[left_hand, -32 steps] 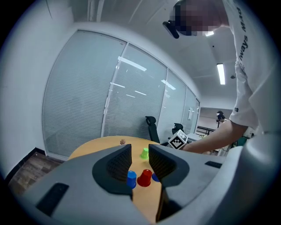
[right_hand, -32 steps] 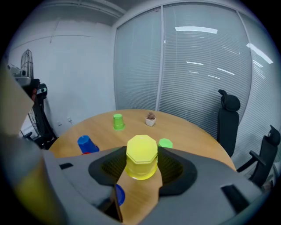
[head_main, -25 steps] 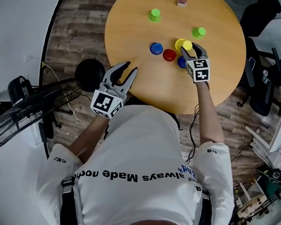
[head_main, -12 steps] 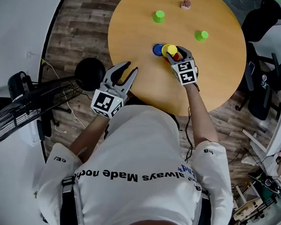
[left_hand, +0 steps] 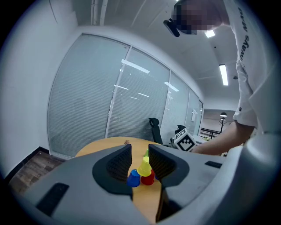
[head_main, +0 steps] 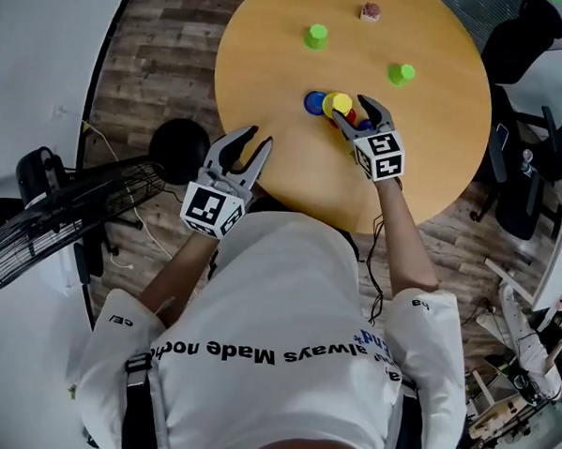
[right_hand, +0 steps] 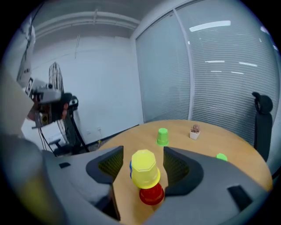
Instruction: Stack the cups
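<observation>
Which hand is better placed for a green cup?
The right hand-held gripper: jaws just opened around the yellow cup, near a green cup; the left hand-held gripper hangs at the table edge.

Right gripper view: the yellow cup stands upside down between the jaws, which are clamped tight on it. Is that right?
Not clamped. The right gripper view shows the jaws of the right gripper, which have just been opening, standing clear of the yellow cup on both sides. The cup stands upside down between them.
</observation>
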